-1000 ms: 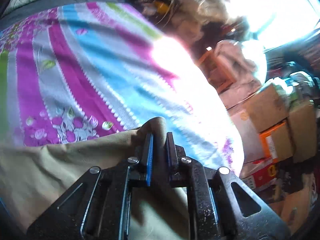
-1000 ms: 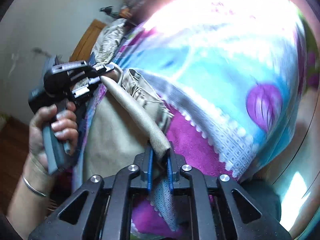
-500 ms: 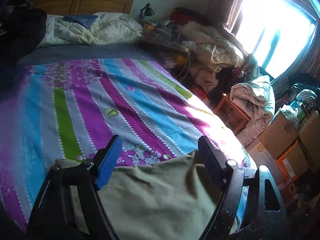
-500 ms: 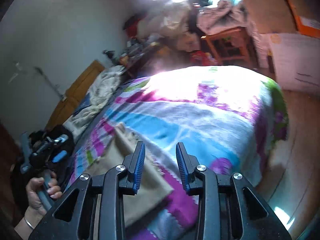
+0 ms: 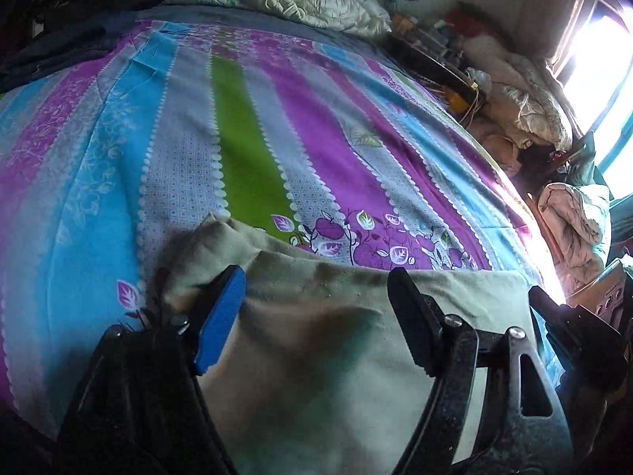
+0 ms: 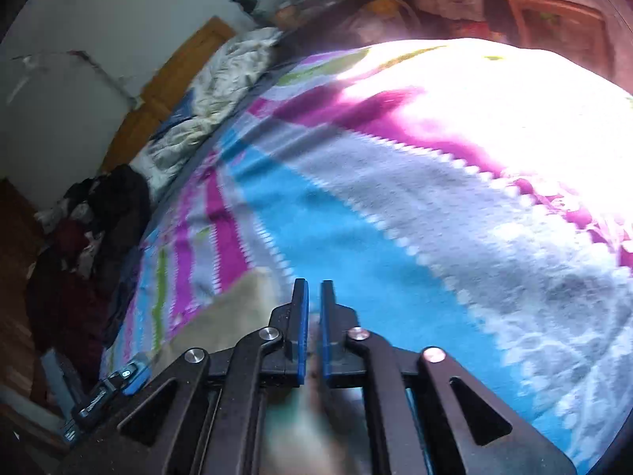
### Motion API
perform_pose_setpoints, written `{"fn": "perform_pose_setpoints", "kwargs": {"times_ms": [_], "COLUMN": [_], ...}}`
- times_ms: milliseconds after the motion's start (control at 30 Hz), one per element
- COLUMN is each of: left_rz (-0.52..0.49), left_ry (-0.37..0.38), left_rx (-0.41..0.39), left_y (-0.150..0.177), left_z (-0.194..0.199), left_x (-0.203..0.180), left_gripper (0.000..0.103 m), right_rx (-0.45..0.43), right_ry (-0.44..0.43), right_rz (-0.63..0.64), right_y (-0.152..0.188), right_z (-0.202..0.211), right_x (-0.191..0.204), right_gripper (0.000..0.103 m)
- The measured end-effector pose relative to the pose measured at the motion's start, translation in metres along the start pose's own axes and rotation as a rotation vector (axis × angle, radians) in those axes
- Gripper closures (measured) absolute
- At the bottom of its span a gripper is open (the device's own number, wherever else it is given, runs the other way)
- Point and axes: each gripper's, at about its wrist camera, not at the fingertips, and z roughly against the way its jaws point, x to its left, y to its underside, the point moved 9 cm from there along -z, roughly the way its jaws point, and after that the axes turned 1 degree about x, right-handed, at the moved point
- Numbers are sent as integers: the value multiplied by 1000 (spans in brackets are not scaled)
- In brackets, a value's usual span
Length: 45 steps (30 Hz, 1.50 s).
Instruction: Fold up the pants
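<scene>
Hard daylight from window (image 5: 609,79) at right, blown out. Glare whites out far bedsheet (image 6: 514,91) in right view. Right view motion-blurred throughout; left sharper, near pants (image 5: 336,356) soft, shadowed. Fisheye bending, dark corners.

No readable text, labels, brands or numbers in either view. The striped floral bedsheet (image 5: 253,126) carries pattern only, no lettering. Clutter by the bed's far edge is too blurred and overexposed to read.
</scene>
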Motion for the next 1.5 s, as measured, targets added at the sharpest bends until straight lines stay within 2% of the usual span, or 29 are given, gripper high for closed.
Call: {"fn": "perform_pose_setpoints", "kwargs": {"times_ms": [33,67,100,200,333,400,433,467,500,567,600,633,700,767,833,933,967,1033,1067,1100,1133,1167,1200,1233,1300,1367,1433,1467,1500], "left_rz": [-1,6,14,-70,-204,-262,-279,-299,-328,-388,-405,-412,-409,-390,-370,-244,-183,-91,-75,-56,-14,24,-10,-51,-99,-87,-12,25,53], "left_ry": [-5,-23,-37,-54,166,266,289,300,275,220,206,204,181,173,148,138,124,100,73,31,6,20,20,9,10,53,150,197,256], "left_rx": [2,8,14,-34,23,74,99,136,177,80,75,83,120,121,50,-65,-84,-84,-77,-50,5,47,-6,-6,6,2,-24,-6,28], "left_y": [-7,-13,-16,-7,69,121,143,170,197,215,218,216,209,187,141,58,37,0,-4,-9,-2,4,3,6,8,9,9,17,31], "left_z": [3,7,14,59,123,153,163,167,165,171,175,180,187,186,176,140,126,87,72,49,28,8,8,9,18,45,79,93,104], "left_x": [8,17,24,20,-29,-49,-53,-54,-49,-36,-34,-34,-32,-27,-24,-19,-12,-4,6,15,31,42,43,41,37,43,57,65,70], "left_gripper": [43,62,70,67,66,66,66,65,64,76,77,77,76,75,75,71,69,64,60,49,45,52,56,56,56,56,50,42,41], "right_rx": [-28,-67,-107,-116,26,111,162,190,186,159,146,132,98,61,32,42,60,113,143,175,190,174,131,90,40,49,132,162,177], "right_ry": [14,31,25,-171,-319,-281,-214,-175,-197,-157,-111,-88,-63,-129,-191,-225,-241,-191,-158,-119,-99,-119,-86,-64,-83,-147,-240,-286,-317], "right_rz": [-45,-55,-31,126,400,480,509,521,486,435,437,446,467,478,498,469,446,396,370,338,266,202,186,162,134,184,238,263,283], "right_y": [-12,-19,-24,-6,90,139,159,171,170,156,150,144,131,114,92,52,39,21,17,16,11,3,-6,-14,-24,-20,2,14,25], "right_z": [5,19,36,90,137,133,123,117,123,135,140,146,154,154,140,87,63,8,-16,-37,-48,-48,-42,-34,-10,16,39,51,62], "right_x": [-12,-20,-19,30,82,73,59,45,39,25,18,14,18,42,76,121,129,125,112,97,82,74,66,58,47,42,36,34,30], "right_gripper": [87,84,84,83,71,69,69,76,79,77,76,75,65,64,63,63,63,63,75,98,103,103,103,102,68,55,42,32,25]}}
